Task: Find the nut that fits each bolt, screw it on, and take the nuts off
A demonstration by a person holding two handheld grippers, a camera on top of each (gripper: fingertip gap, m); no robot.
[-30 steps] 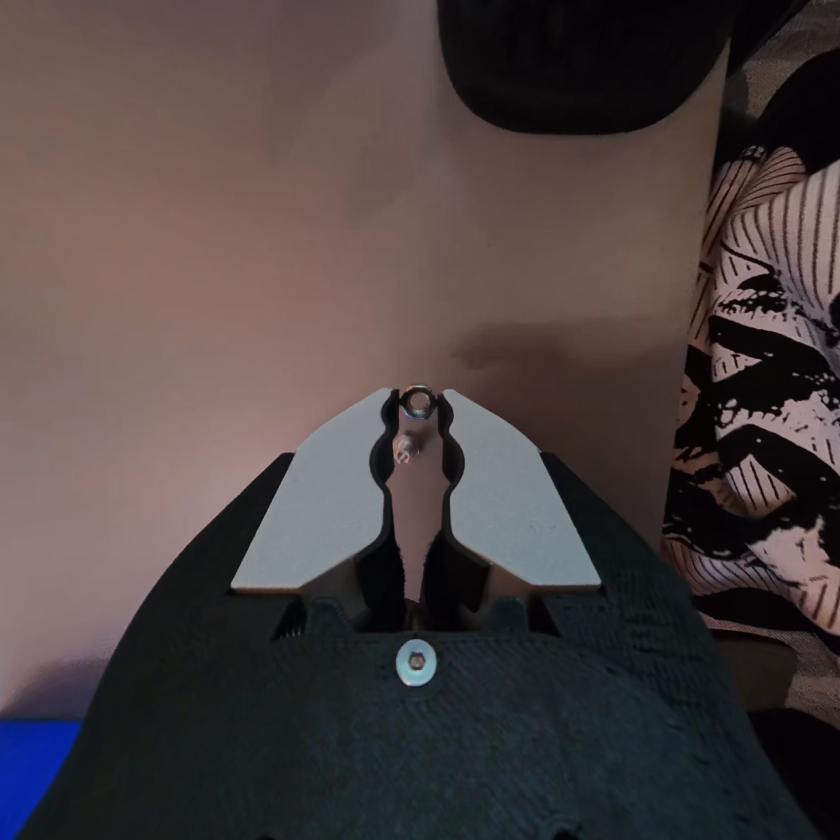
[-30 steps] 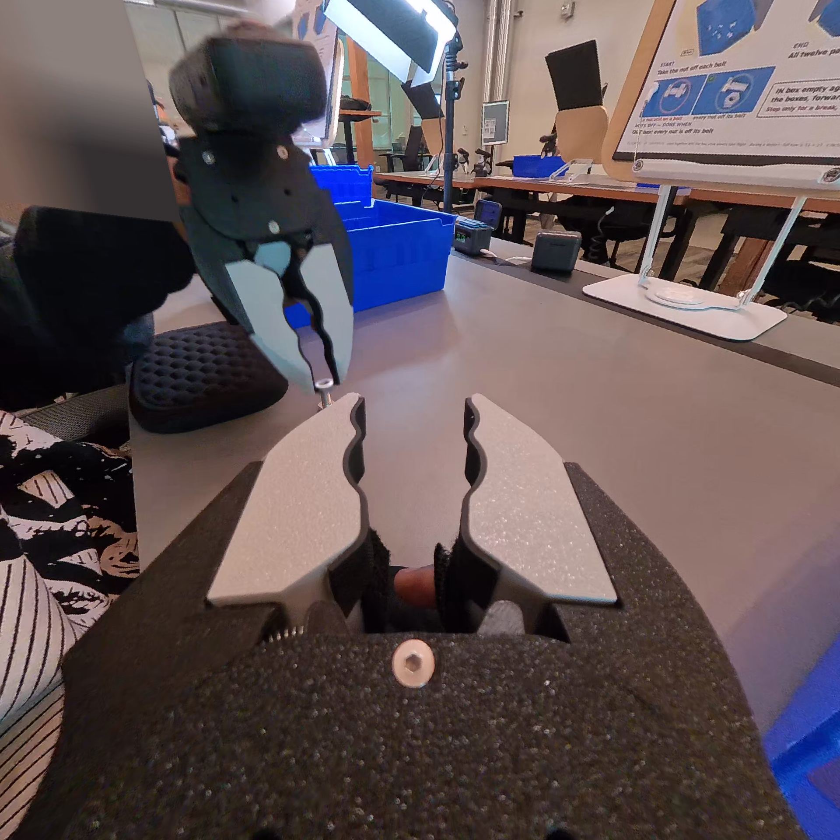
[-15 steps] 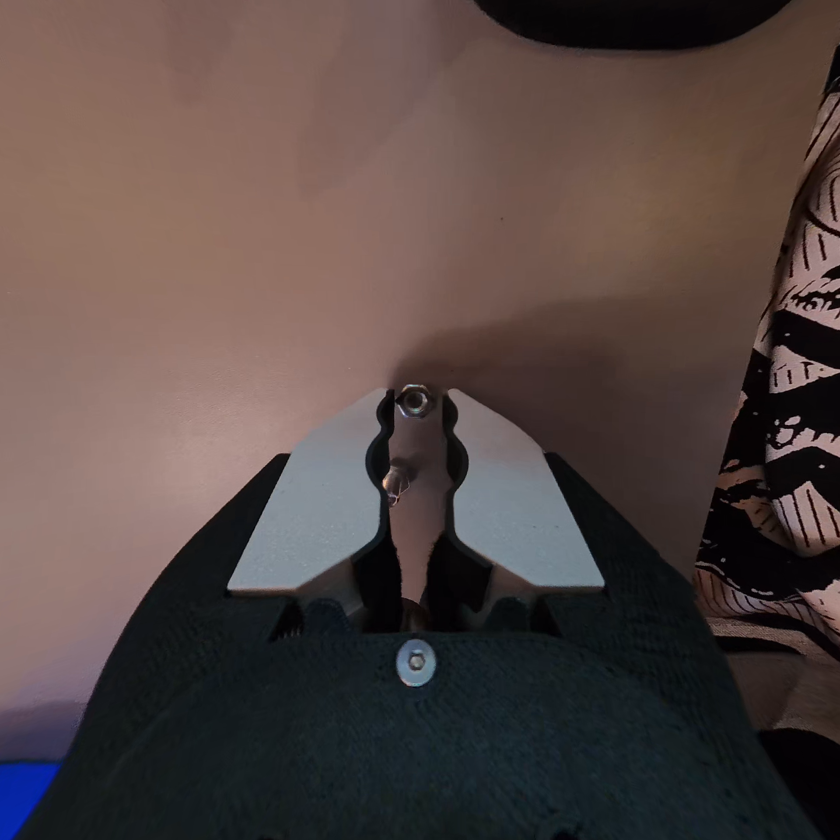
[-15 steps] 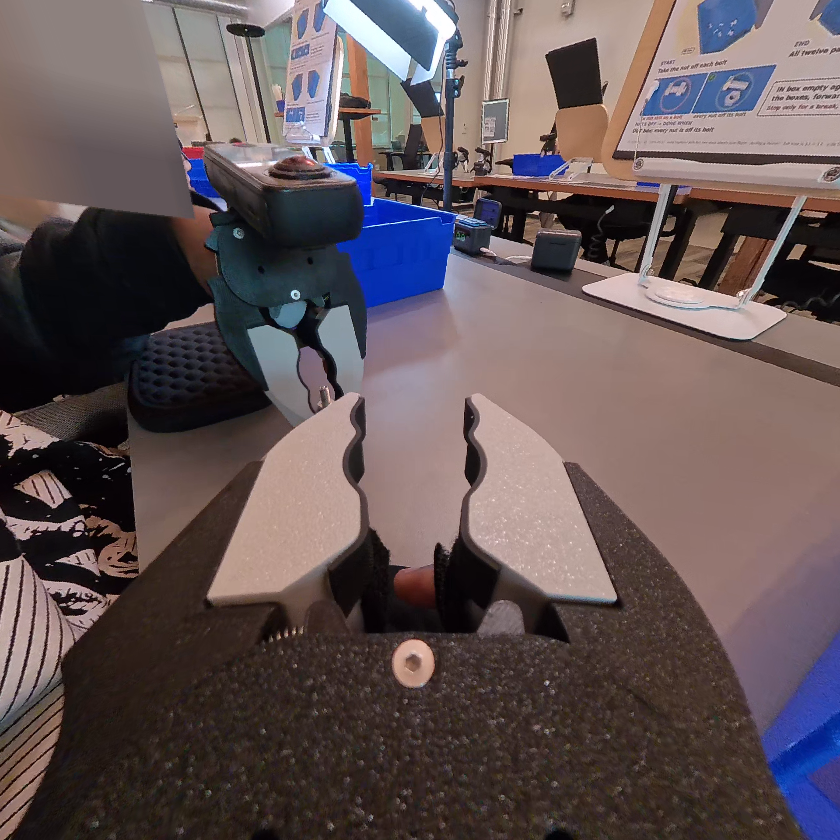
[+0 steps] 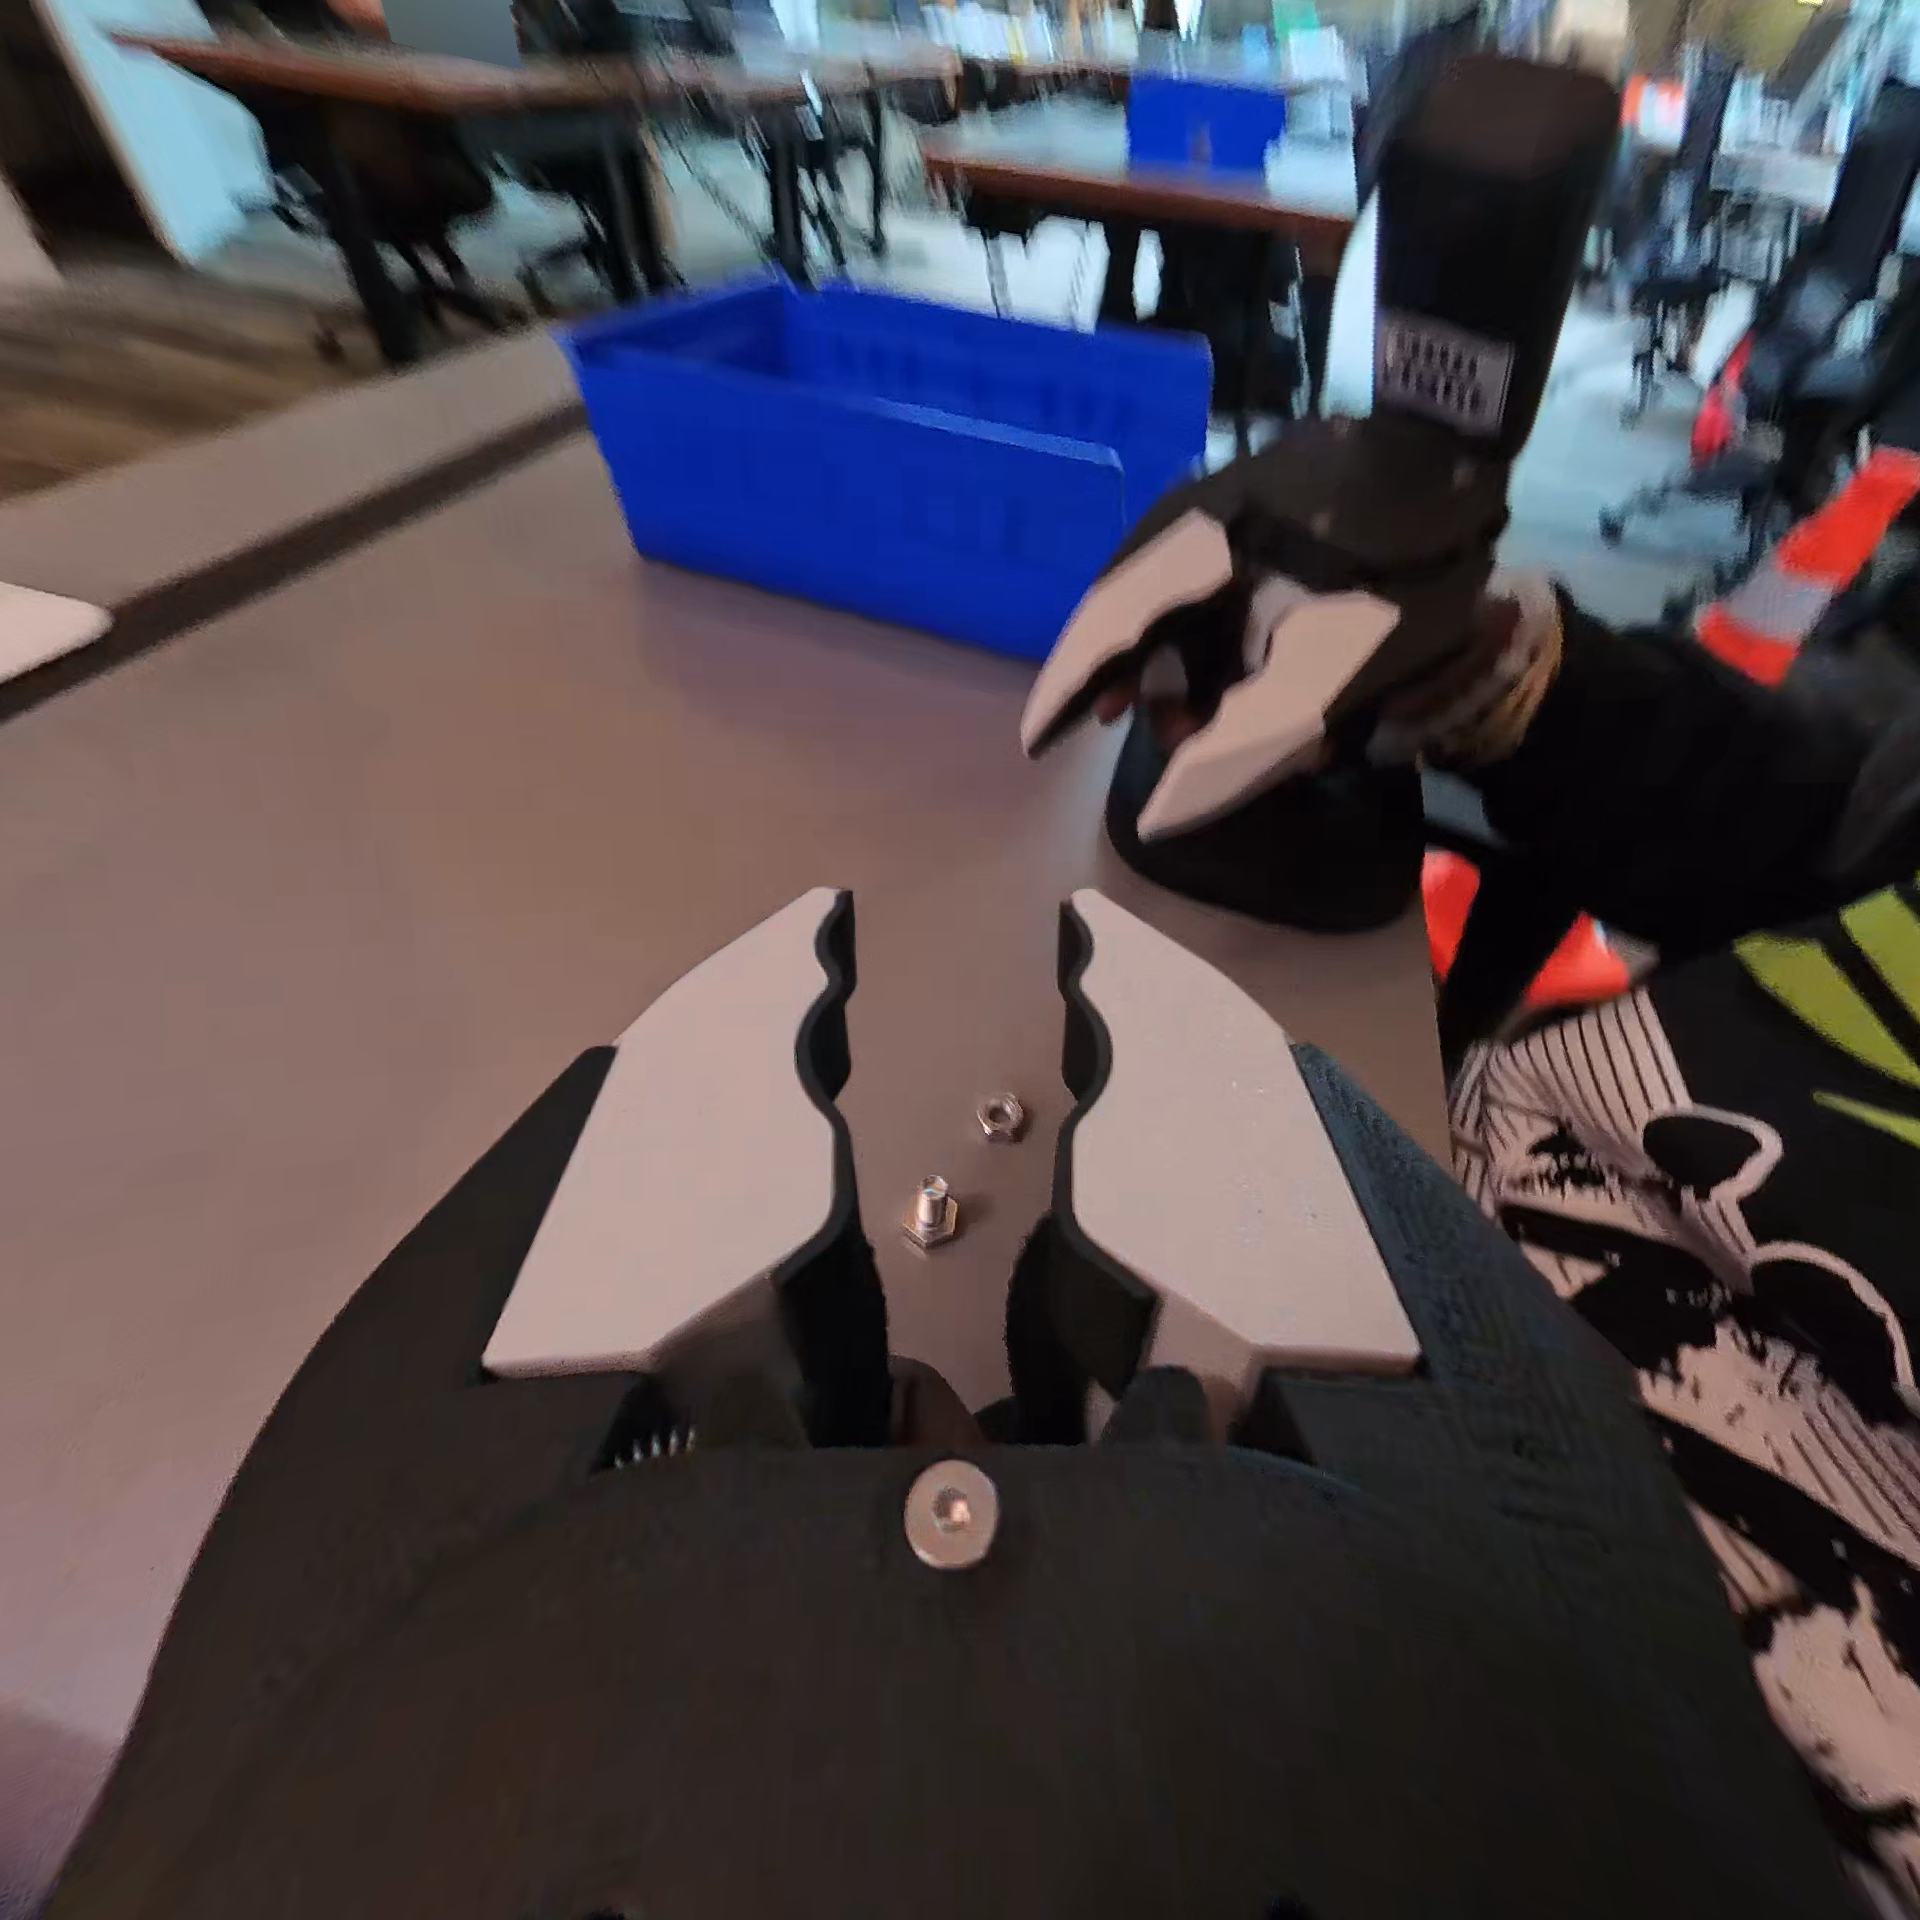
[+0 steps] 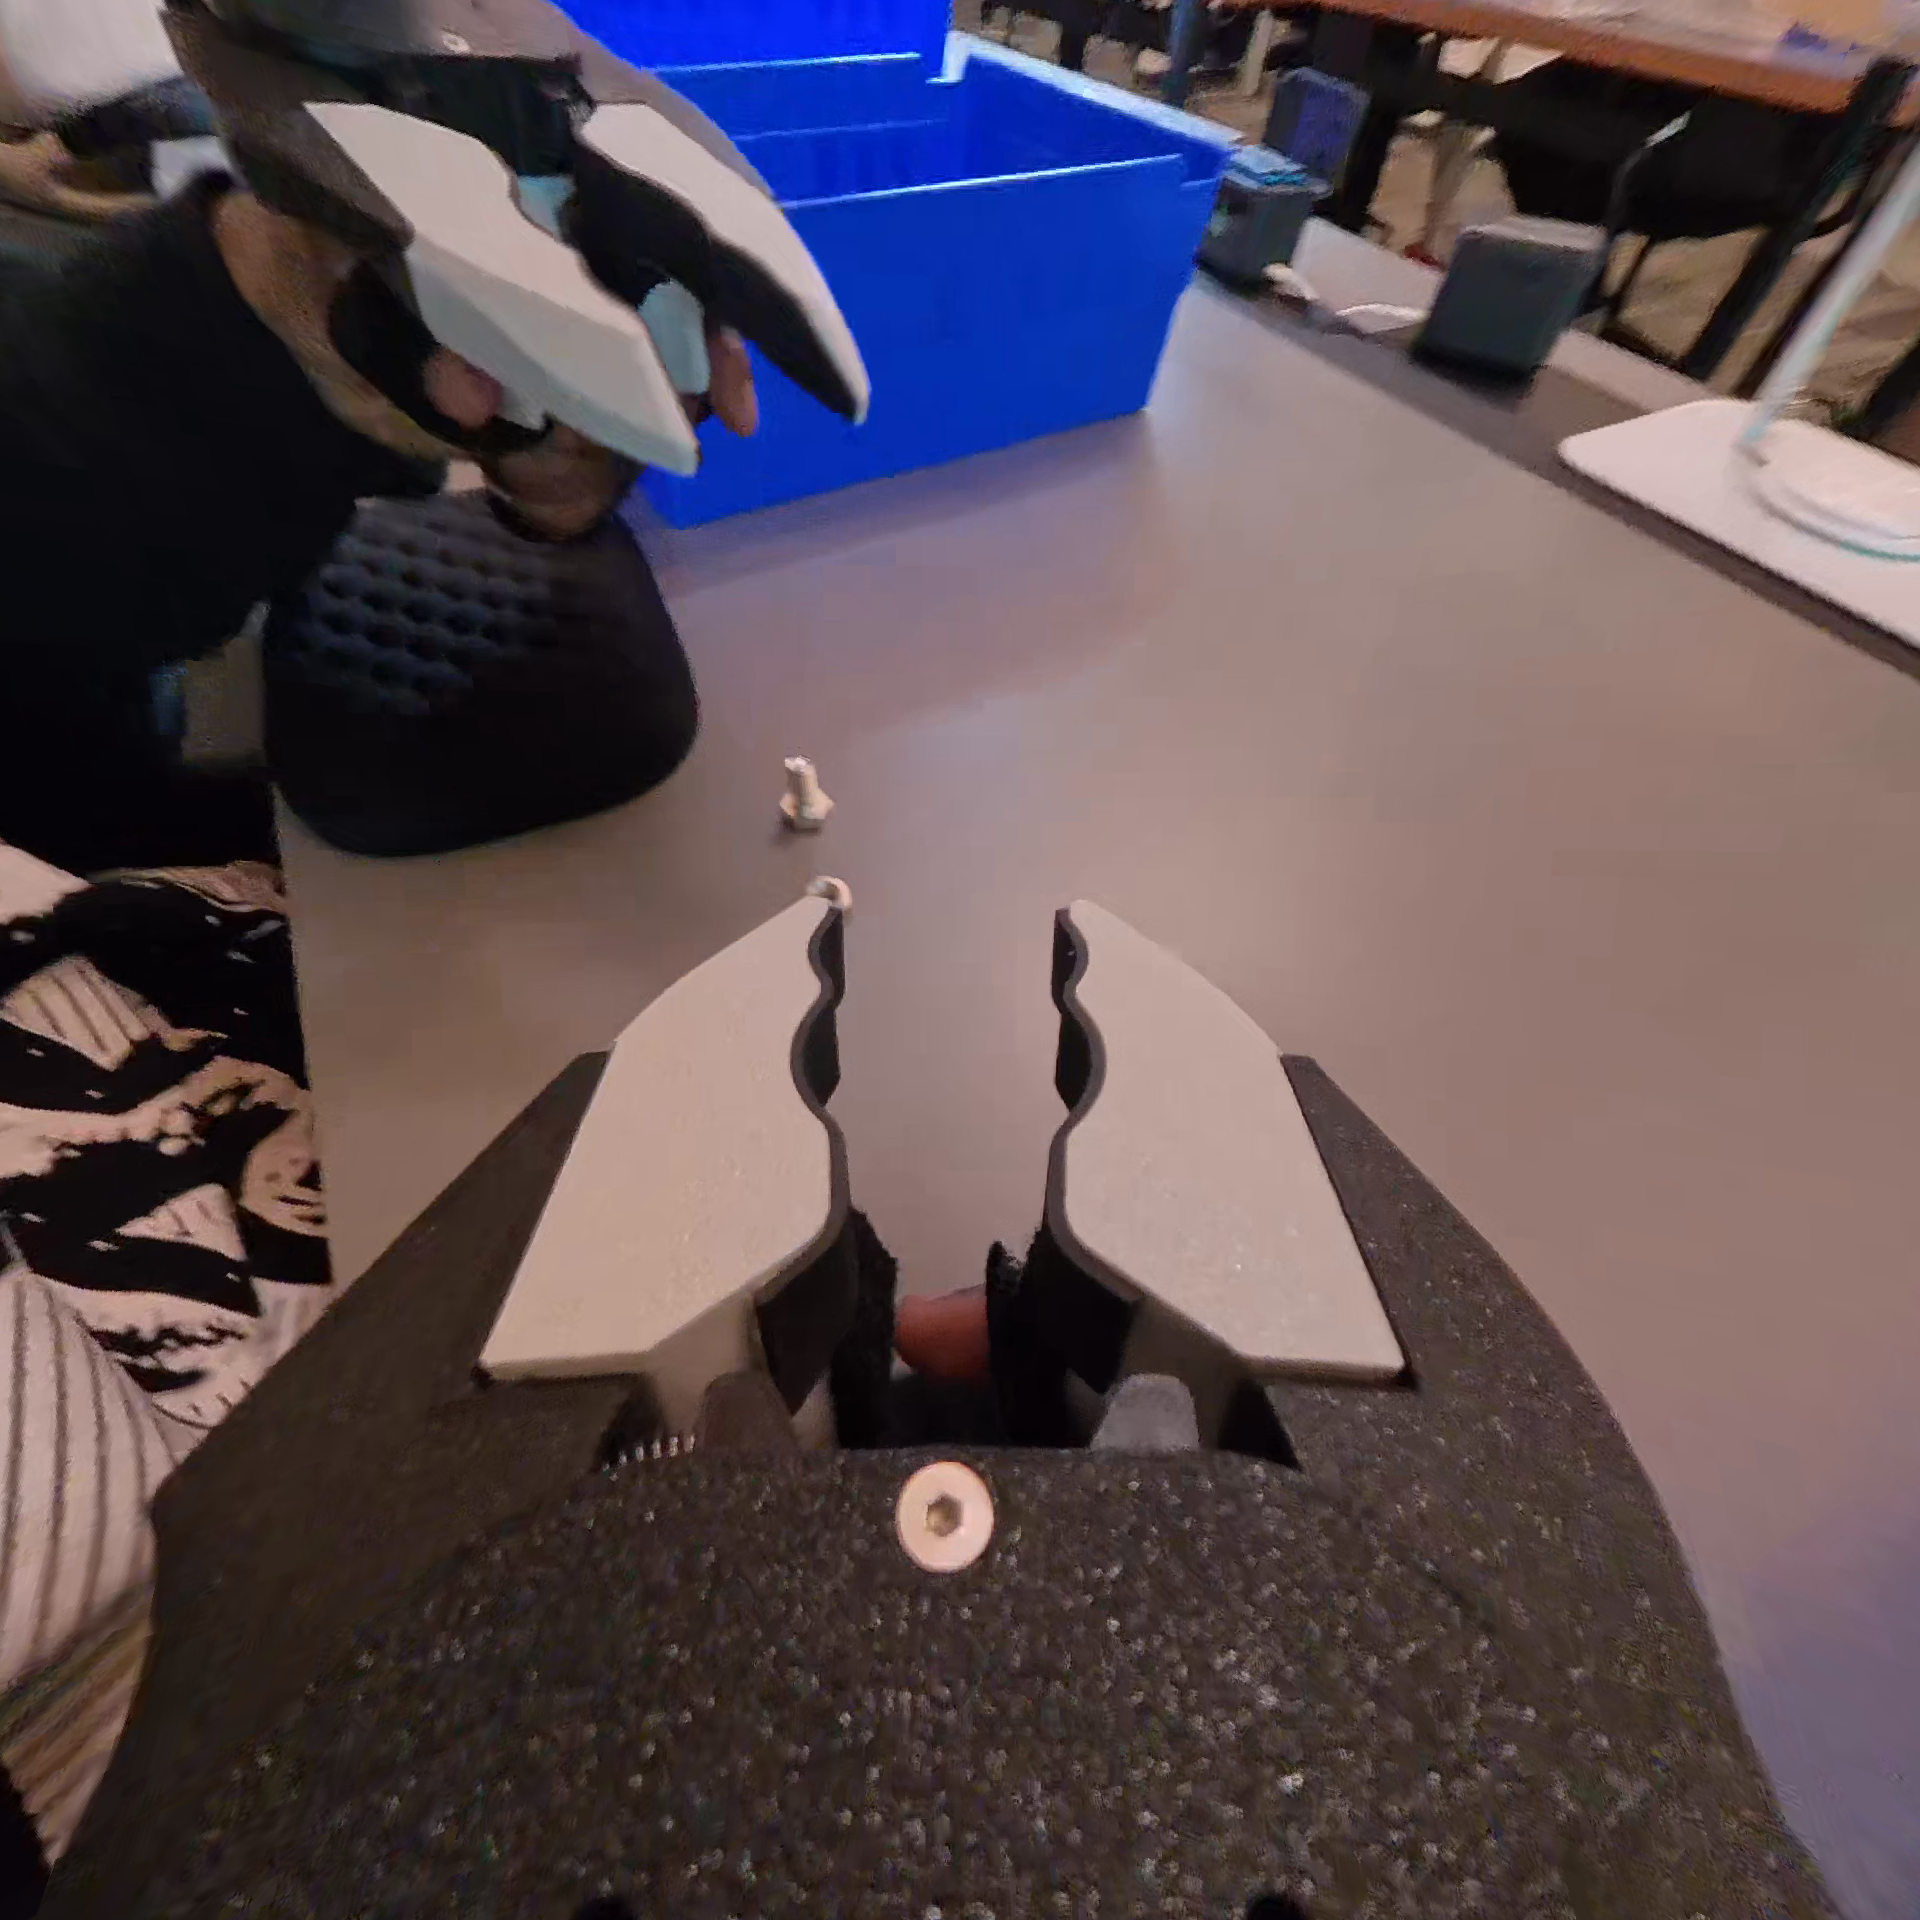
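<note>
While both the left gripper (image 5: 956, 914) and right gripper (image 6: 948, 920) gape empty, the bolt (image 5: 930, 1216) stands head-down on the grey table (image 5: 416, 779), the nut (image 5: 1002, 1118) lying just beside it at one o'clock.

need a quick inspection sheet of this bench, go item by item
Surface: matte grey tabletop, bare apart from what is listed here.
Job's things: small silver hex-head bolt standing on its head, thread up; small silver hex nut lying flat beside it, apart from it.
Clutter: blue plastic bin at the back; black honeycomb-textured pad at the near edge; white stand base.
Grippers: left gripper open, empty, above the bolt and nut; right gripper open, empty.
Cables: nothing seen on this table.
Surroundings: blurred tables and chairs behind; black-and-white patterned fabric off the table edge.
</note>
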